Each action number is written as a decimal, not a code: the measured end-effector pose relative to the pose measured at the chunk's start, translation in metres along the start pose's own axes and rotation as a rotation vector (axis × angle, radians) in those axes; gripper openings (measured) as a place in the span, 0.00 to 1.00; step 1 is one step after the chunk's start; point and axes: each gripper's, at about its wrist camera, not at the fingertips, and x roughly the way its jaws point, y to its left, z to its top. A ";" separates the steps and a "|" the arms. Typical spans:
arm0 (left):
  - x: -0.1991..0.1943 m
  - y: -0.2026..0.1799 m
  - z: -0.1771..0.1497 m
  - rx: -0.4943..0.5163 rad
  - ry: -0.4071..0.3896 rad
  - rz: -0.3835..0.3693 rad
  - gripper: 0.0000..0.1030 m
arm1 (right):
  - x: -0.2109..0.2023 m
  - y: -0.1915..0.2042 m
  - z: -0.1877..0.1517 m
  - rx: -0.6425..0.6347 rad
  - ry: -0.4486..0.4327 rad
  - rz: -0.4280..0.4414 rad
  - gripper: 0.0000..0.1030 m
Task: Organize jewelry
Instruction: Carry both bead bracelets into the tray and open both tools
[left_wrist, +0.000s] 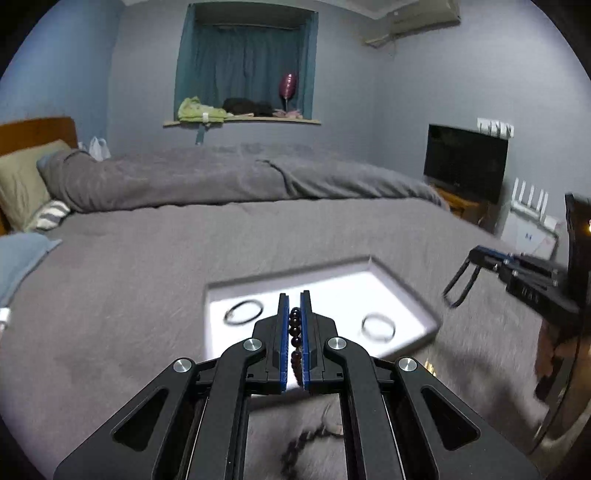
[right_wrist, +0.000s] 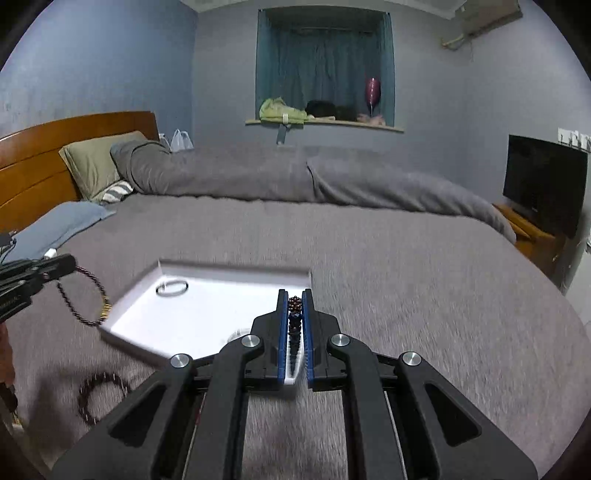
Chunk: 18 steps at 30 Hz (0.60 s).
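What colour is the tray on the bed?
White tray, seen best from the right wrist view.

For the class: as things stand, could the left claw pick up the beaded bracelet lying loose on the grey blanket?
Probably not yet. The left claw is shut on a beaded bracelet of its own, so its jaws are occupied; the loose bracelet on the blanket lies uncovered otherwise.

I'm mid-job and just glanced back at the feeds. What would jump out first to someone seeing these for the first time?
The bright white tray on the grey bed draws the eye, with two bangles lying in it. Next, each gripper is shut on a beaded bracelet: the left gripper on a dark one, the right gripper on a brownish one. Another beaded bracelet lies on the cover near the tray.
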 end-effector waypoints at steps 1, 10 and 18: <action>0.005 0.001 0.002 -0.007 0.003 -0.001 0.06 | 0.004 0.000 0.005 0.003 -0.001 0.003 0.07; 0.079 0.017 -0.011 -0.049 0.180 -0.087 0.06 | 0.087 0.020 0.030 -0.024 0.087 0.021 0.07; 0.110 0.047 -0.033 -0.082 0.320 -0.068 0.06 | 0.153 0.018 0.028 -0.023 0.219 0.030 0.07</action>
